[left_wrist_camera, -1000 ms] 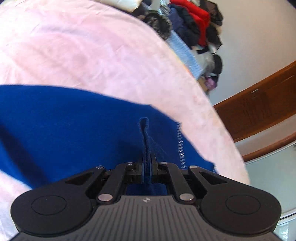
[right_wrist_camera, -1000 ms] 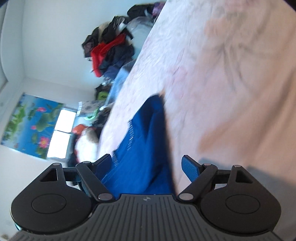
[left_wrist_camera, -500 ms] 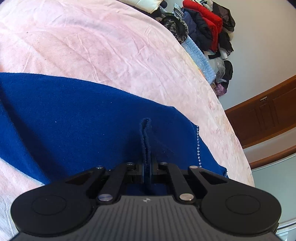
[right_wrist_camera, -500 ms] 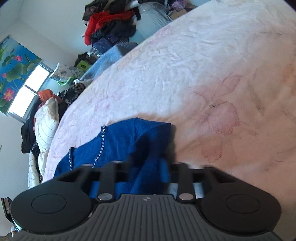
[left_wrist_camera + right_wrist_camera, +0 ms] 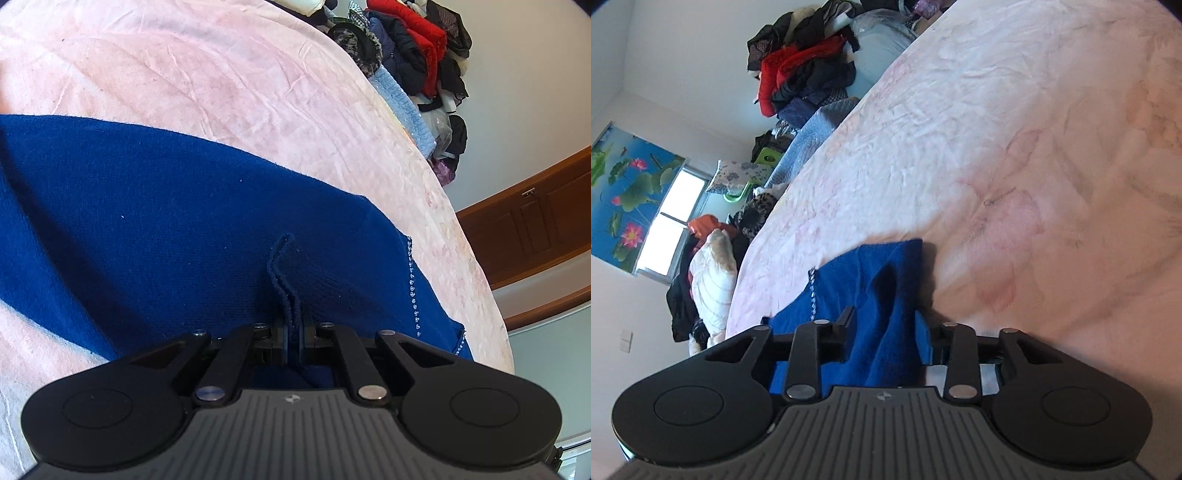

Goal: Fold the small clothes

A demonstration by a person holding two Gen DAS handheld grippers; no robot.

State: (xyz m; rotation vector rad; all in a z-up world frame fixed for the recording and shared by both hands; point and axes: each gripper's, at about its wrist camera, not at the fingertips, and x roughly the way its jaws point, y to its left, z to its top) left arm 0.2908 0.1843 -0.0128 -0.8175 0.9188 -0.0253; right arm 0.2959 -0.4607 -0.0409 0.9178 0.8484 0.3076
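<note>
left gripper (image 5: pixel 292 334): clamped tight on a doubled edge of the blue knit garment (image 5: pixel 147 206), pinched fold sticking up between the pads
garment spot: spread flat on the pink bedsheet (image 5: pixel 221 74), most of it lying ahead and to the left of the left gripper, long axis running across that view, beaded trim (image 5: pixel 413 291) off to its right
right gripper (image 5: pixel 882 339): jaws parted and opening, a blue fold hangs between them, pads look clear of the cloth so likely not holding
key relation: left hand has the only firm hold; right hand sits at a corner of the same garment, bare sheet beyond
next move guess: right needs to re-pinch before any fold
background: clothes pile (image 5: pixel 801 74) at the bed's far end
</note>
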